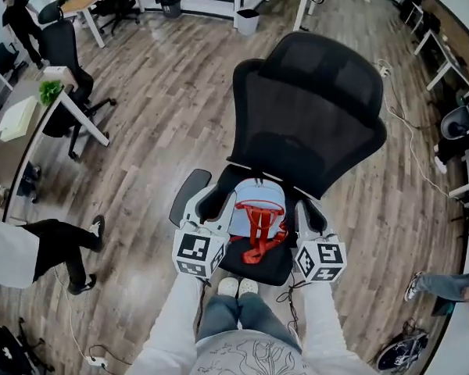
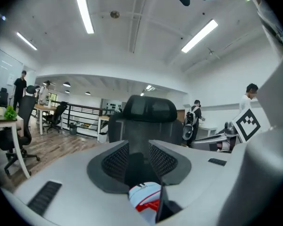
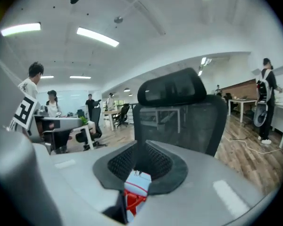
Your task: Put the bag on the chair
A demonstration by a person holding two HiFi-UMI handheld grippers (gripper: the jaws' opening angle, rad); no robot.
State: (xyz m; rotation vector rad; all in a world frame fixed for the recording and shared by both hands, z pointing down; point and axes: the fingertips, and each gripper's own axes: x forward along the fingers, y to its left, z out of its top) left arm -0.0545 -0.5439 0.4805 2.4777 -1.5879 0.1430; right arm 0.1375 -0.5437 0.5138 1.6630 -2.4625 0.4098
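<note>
Wood floor (image 1: 164, 92): one chair (image 1: 305, 116), one bag (image 1: 256, 208) on seat (image 1: 275, 269).

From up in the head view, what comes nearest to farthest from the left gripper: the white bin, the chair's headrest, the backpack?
1. Backpack: on the seat, just right of the left gripper.
2. Headrest: top of the chair, farther ahead and to the right.
3. White bin: on the floor beside the far desk.

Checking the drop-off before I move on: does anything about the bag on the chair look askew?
Nothing stands out. The light blue bag sits centred on the chair seat by the backrest; its red straps sprawl loosely forward but stay on the seat.
</note>
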